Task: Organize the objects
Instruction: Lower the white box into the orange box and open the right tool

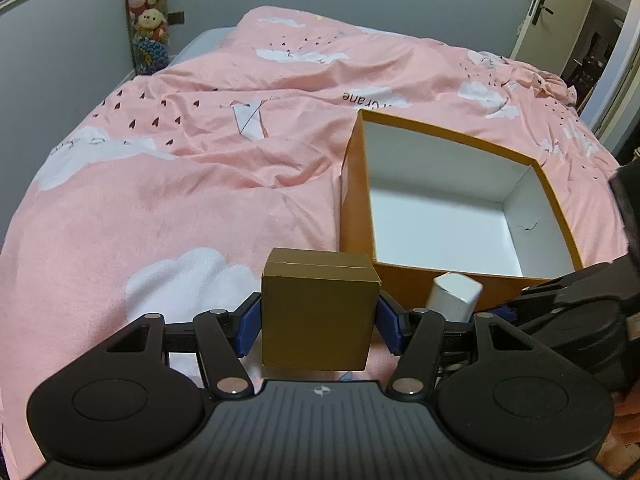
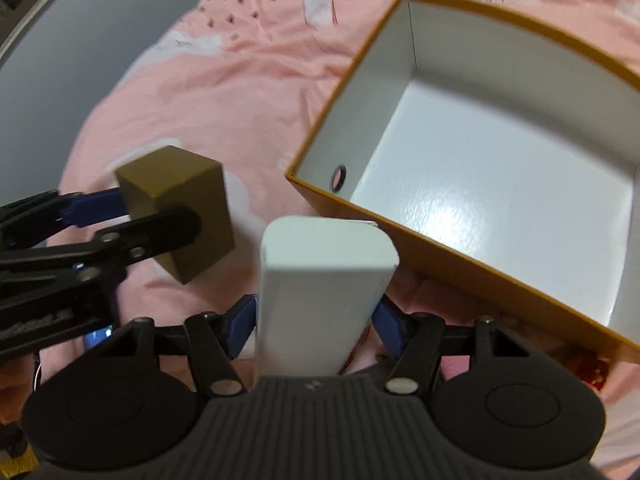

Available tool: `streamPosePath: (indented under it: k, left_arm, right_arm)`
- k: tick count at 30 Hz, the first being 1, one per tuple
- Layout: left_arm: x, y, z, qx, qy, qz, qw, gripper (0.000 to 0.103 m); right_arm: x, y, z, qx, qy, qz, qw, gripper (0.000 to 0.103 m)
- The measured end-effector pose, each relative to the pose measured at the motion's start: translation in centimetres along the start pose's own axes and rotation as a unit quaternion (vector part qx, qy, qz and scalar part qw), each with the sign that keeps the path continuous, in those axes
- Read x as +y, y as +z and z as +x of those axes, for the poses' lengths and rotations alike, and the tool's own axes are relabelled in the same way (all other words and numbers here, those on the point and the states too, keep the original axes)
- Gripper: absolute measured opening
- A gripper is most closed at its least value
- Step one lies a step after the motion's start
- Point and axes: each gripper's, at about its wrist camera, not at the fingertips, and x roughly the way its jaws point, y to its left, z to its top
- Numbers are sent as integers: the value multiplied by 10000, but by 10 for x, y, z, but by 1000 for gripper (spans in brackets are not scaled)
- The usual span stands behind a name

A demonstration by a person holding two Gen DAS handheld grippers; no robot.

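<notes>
Gold-brown cardboard cube (image 1: 318, 314) clamped between the blue pads of the left gripper (image 1: 318, 320), jaws pressed on its two side faces, lifted clear of the pink duvet (image 1: 180, 200). White oblong carton (image 2: 320, 292) gripped the same way in the right gripper (image 2: 316, 320) — jaws clenched on its long sides, top end pointing forward past the fingertips, tilted a little. Just ahead of both sets of jaws and off to the right of them: open orange box (image 1: 554, 200) with white inner walls, resting on the bed, nothing visible inside, a round finger hole in the wall nearest the left jaws. Near wall of that box just beyond the white carton's tip; contact not clear. Seen from the right wrist, left gripper (image 2: 176, 216) to the left of the right jaws, cube (image 2: 180, 208) held well short of the box (image 2: 516, 276). Seen from the left wrist, white carton (image 1: 454, 296) poking up just right of the left jaws, against the box's near wall. Farther beyond the jaws — plush toys (image 1: 148, 12) stacked by the grey wall, open door (image 1: 552, 8) at far right.
</notes>
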Motion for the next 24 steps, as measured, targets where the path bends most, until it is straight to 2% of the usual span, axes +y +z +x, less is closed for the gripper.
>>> streamPosePath:
  k: [6,12,16,20,24]
  left_arm:
    - [-7,3,-9,-105,16,99,9999,68]
    - [-16,9,-13,-189,2,221,9996,68]
    - [-25,18,-14,-287,-77,364,9989,68]
    - [-38,31,-13,-387,-223,550,9975,68]
    - [-48,45,-5,-489,-275,651,9963,68]
  right_arm:
    - [5,10,-13,-420,173,10,9990,64]
    - [-9,9,-63,-889,280,208,9954,64]
    - [-25,20,-99,-1258,381,418,9904,64]
    - [-42,32,-137,-1743,300,548,9827,64]
    - [-63,52,-148,-2019,177,755,9763,64]
